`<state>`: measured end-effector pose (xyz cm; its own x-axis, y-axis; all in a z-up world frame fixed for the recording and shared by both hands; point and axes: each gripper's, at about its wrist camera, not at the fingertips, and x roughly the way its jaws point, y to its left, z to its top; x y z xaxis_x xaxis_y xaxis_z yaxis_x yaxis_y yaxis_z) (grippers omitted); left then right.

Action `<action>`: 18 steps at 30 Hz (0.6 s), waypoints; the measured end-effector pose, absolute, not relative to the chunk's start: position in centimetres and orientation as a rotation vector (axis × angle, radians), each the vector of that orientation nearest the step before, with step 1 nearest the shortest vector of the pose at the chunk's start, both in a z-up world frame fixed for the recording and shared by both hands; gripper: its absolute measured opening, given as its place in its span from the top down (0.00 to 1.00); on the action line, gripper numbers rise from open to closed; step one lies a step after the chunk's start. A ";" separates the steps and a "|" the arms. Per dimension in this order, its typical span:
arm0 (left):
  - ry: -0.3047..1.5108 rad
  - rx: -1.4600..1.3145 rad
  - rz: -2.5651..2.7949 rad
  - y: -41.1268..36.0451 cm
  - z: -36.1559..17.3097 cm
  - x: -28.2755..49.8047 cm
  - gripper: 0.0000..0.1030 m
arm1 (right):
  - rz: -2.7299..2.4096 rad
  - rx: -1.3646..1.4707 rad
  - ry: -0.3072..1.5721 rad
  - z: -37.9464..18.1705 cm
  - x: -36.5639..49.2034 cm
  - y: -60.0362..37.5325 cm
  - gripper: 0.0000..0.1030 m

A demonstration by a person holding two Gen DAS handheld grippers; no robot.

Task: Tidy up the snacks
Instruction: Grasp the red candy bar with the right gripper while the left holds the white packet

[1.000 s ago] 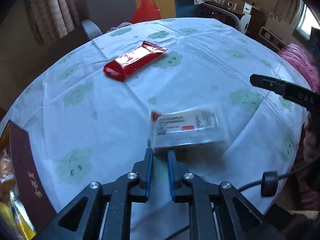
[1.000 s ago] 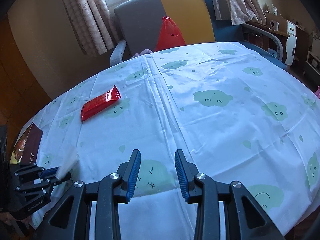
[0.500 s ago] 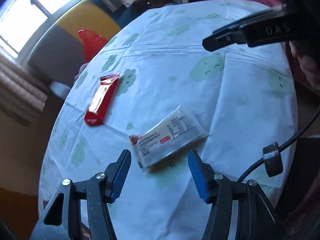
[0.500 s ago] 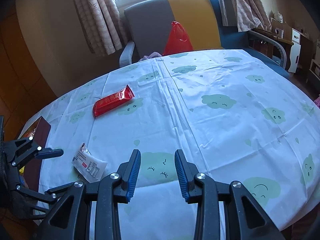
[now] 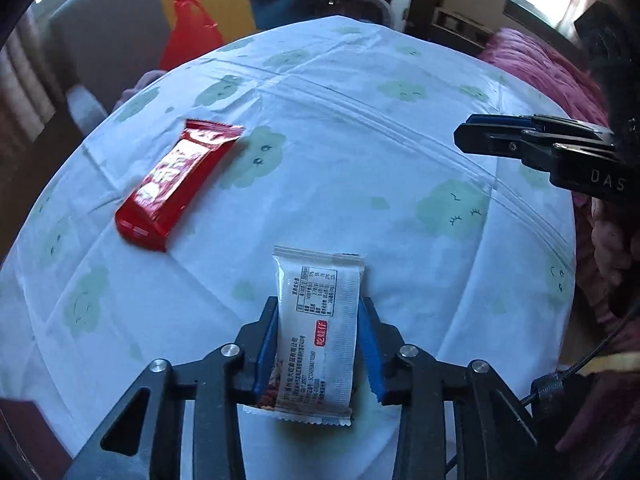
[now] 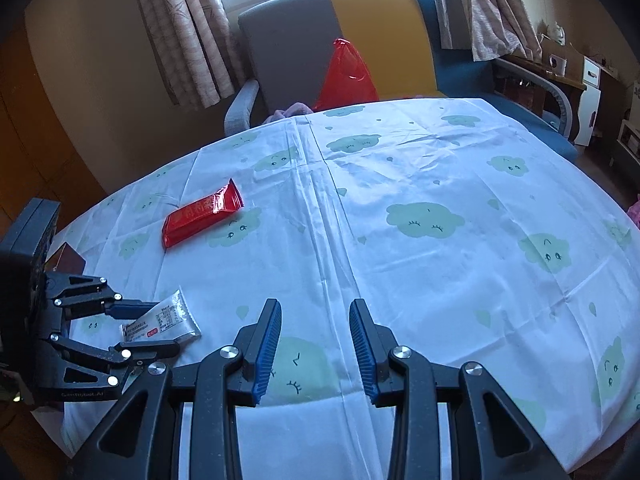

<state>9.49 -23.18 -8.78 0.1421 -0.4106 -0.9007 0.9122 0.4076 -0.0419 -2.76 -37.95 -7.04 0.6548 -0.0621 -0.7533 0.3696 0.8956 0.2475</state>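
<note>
now left gripper (image 5: 319,312) jaws closing on white snack packet (image 5: 318,332).

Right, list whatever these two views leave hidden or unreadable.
- White snack packet: left wrist view, its long edges sit behind the closing left gripper fingers; pad contact unclear.
- Red snack bar: label too glared to read.
- Brown box: right wrist view, mostly behind the left gripper's body.
- Right gripper: open over the tablecloth, empty.
</note>
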 end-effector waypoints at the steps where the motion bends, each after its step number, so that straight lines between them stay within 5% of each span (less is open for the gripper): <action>1: 1.033 0.560 -1.001 -22.3 -8.7 9.6 0.64 | -0.239 0.394 0.826 -6.9 -2.3 -38.0 0.65; 10: 1.014 0.350 -0.712 -14.6 -9.1 6.0 0.67 | 0.057 0.239 0.845 -5.7 5.0 -35.3 0.65; 18: 0.985 0.279 -0.670 -13.0 -9.2 4.9 0.67 | 0.229 0.098 0.902 -5.8 14.7 -32.1 0.44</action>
